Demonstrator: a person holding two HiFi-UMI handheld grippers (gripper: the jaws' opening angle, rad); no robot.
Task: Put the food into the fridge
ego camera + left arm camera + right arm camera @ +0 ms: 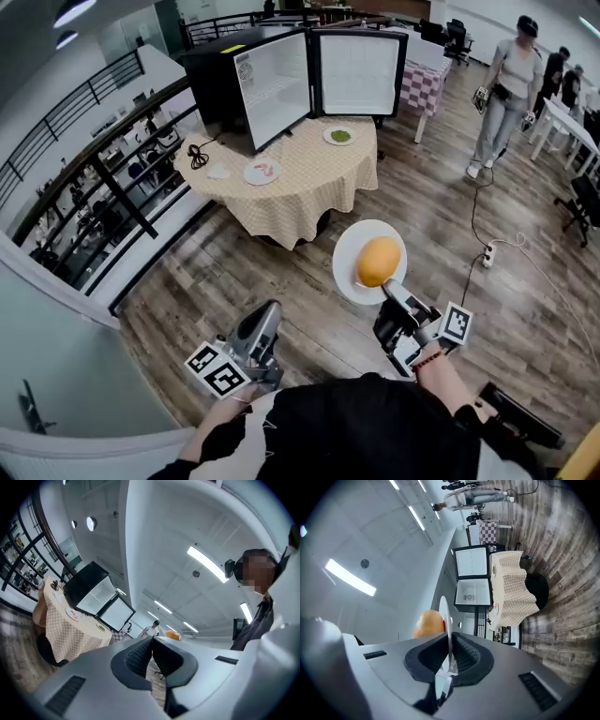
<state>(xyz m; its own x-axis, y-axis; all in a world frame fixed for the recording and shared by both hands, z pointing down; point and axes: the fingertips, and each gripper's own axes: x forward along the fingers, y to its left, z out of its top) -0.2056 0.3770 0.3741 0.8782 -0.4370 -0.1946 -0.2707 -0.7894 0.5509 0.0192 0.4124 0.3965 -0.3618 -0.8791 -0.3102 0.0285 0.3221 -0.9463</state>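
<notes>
R gripper (449,656) pads are almost shut, pinching the near rim of a white plate (349,278). It holds the plate roughly level, prob. so the round orange food (379,261), sitting approx mid-plate a bit toward the gripped rim, won't roll off. L gripper (151,656) jaws are together w/ nothing between them, low by the body and free for other jobs. The fridge (281,80), door open, stands at the back edge of the table (309,192), well apart from the plate, so the carry isn't done yet.

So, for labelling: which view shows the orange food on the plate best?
Head view: the orange food lies fully visible on the white plate. Right gripper view shows it half hidden behind the edge-on plate; left gripper view, only a distant speck.
</notes>
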